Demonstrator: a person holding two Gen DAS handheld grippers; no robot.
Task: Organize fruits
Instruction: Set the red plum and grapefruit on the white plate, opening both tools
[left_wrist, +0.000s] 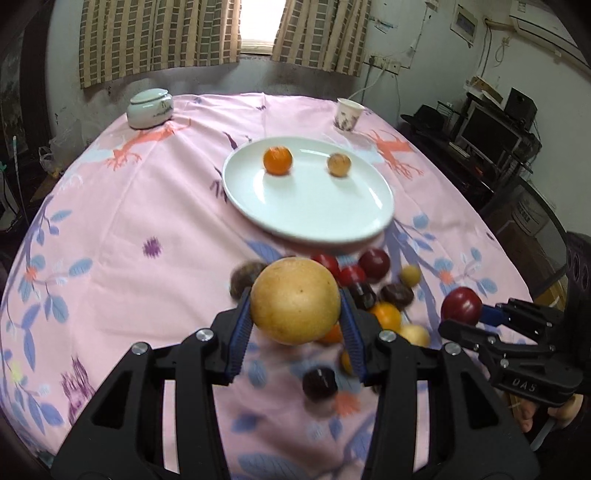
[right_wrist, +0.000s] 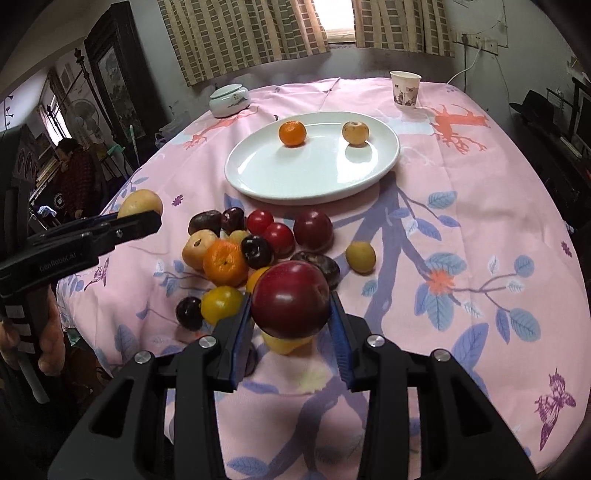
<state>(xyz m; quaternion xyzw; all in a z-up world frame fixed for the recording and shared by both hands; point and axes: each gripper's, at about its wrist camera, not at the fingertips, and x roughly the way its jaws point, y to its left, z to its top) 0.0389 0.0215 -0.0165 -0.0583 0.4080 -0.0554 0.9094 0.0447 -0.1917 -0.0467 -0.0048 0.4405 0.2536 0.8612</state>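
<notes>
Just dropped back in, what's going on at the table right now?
A person is sorting fruit with two handheld grippers. The left gripper is shut on a large round yellow-tan fruit; the right gripper is shut on a dark red plum. The white oval plate holds a small orange mandarin and a small tan fruit.

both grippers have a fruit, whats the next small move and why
Probably carry the left gripper forward over the white plate and release its yellow pear there. Both jaws are already shut on fruit, the right gripper holding a red plum, and the plate has bare space.
</notes>
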